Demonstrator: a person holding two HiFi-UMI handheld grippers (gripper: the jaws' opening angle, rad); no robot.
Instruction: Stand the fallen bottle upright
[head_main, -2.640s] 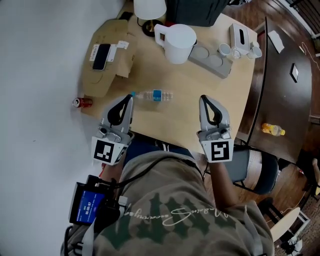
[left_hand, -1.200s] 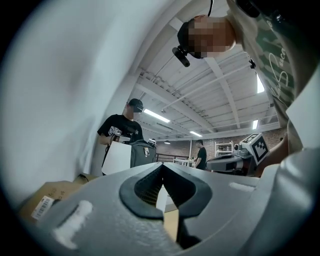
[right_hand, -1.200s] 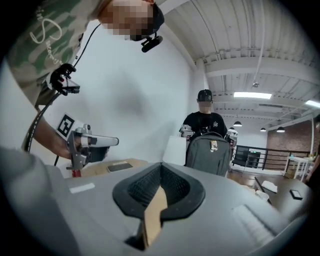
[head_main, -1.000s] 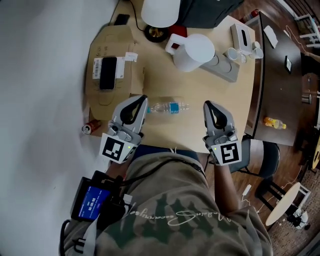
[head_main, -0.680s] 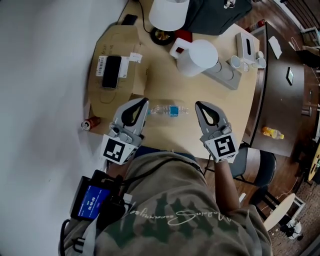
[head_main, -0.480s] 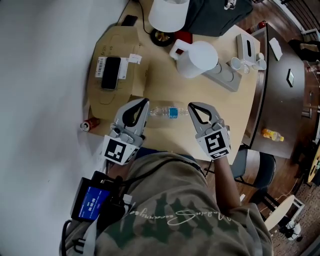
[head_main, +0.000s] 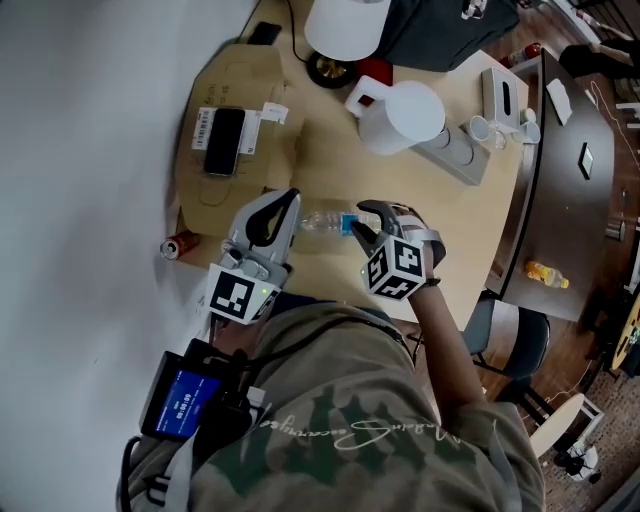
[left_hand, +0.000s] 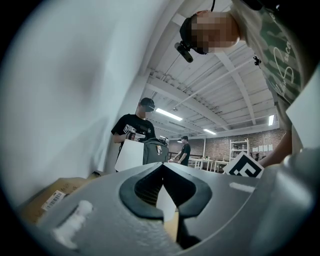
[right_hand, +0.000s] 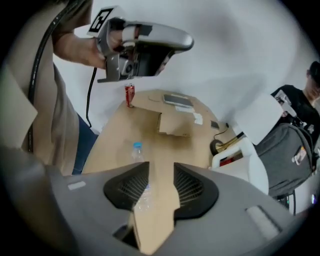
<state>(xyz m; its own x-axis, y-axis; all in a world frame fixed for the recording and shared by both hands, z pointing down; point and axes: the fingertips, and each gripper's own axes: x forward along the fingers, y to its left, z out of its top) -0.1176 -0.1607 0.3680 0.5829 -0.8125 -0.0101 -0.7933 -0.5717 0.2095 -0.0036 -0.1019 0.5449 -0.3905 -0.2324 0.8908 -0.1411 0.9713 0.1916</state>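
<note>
A clear plastic bottle (head_main: 322, 221) with a blue label lies on its side on the light wooden table (head_main: 440, 215), cap toward the left. My right gripper (head_main: 362, 226) hangs over its label end, tilted steeply down. In the right gripper view the blue cap (right_hand: 136, 146) shows ahead and the bottle's body (right_hand: 143, 197) runs under the left jaw. That gripper (right_hand: 161, 167) is open: its jaws have just been opening, and only bare table shows in the gap. My left gripper (head_main: 290, 197) hovers shut and level by the cap end, jaw tips (left_hand: 162, 165) meeting with nothing held.
A white jug (head_main: 405, 115) and a grey power strip (head_main: 452, 158) with small cups stand at the back. Flattened cardboard (head_main: 215, 195) with a phone (head_main: 225, 140) lies at the left. A red can (head_main: 178, 245) sits off the table's left edge. People stand in the background of the left gripper view.
My right gripper swung left and down onto the bottle, rolling over so it points downward, and its jaws opened. The left gripper and the bottle stayed where they were.
</note>
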